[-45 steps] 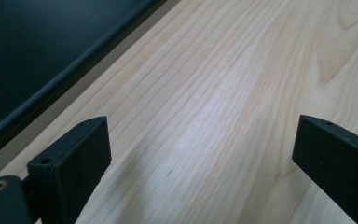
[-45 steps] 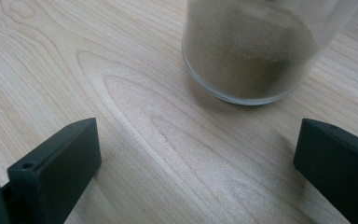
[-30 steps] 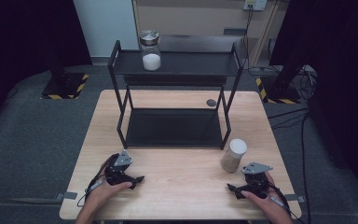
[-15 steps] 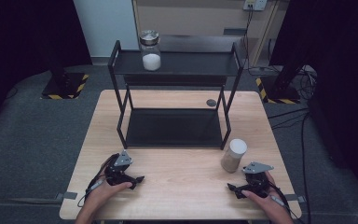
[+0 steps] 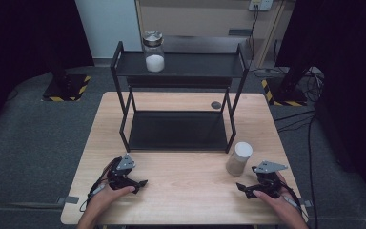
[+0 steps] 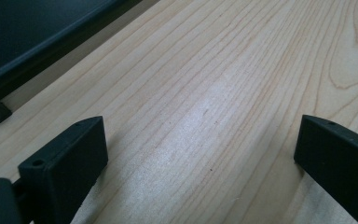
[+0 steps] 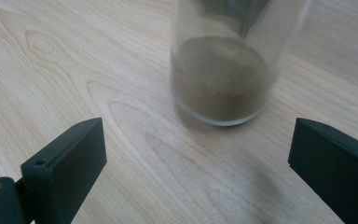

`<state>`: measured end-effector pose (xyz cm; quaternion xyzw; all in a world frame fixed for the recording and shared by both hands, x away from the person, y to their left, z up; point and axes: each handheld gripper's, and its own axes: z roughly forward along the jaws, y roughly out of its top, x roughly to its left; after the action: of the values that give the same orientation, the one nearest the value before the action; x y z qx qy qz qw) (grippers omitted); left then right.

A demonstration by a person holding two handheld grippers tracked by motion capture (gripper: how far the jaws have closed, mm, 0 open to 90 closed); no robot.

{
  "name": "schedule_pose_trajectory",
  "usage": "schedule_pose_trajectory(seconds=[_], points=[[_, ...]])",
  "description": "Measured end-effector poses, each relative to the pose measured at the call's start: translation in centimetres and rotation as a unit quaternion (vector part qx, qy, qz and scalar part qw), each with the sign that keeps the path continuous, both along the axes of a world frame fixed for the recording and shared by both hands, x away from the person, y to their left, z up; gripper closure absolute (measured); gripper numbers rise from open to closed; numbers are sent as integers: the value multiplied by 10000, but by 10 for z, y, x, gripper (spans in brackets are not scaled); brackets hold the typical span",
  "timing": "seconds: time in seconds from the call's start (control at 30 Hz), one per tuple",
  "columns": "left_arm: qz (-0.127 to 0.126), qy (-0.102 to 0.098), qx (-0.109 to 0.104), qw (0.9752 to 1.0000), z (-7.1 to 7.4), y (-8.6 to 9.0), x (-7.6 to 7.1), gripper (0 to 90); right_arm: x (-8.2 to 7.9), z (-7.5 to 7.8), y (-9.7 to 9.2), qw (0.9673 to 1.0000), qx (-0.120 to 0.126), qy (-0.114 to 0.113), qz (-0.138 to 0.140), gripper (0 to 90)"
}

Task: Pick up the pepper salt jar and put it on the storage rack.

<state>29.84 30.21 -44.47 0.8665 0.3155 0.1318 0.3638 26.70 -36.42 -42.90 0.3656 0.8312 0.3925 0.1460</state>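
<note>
On the right front part of the desk (image 5: 186, 191), a glass jar of brown powder (image 5: 238, 159) is standing upright under a pale lid, just beside the front right leg of the black two-tier shelf (image 5: 178, 129). No label, brand or writing is showing on the jar; in the right gripper view its clear wall (image 7: 223, 70) is looking plain, with the powder filling only the lower part. The right hand-held gripper (image 5: 246, 189) is resting on the desk near the jar, toward the front edge, with the jar ahead of its jaws and apart from them. Those jaws have just been closing a little, yet they are standing wide with nothing between them but bare wood. The left hand-held gripper (image 5: 137, 183) is lying well apart at the left front of the desk, its jaws likewise spread wide over bare wood and holding nothing. A second jar, with white powder (image 5: 154, 51), is sitting on the shelf's top tier, and any writing on it is too small to tell. A small dark disc (image 5: 216, 105) is lying on the desk behind the shelf's right side.
</note>
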Motion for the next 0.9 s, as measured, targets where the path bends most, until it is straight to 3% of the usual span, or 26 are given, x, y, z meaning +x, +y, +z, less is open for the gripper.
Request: schedule_pose_trajectory(seconds=[0.9], points=[[6,-4,2,10000,0,0,0,13,17,21,8,9994,161,-305,4,109]])
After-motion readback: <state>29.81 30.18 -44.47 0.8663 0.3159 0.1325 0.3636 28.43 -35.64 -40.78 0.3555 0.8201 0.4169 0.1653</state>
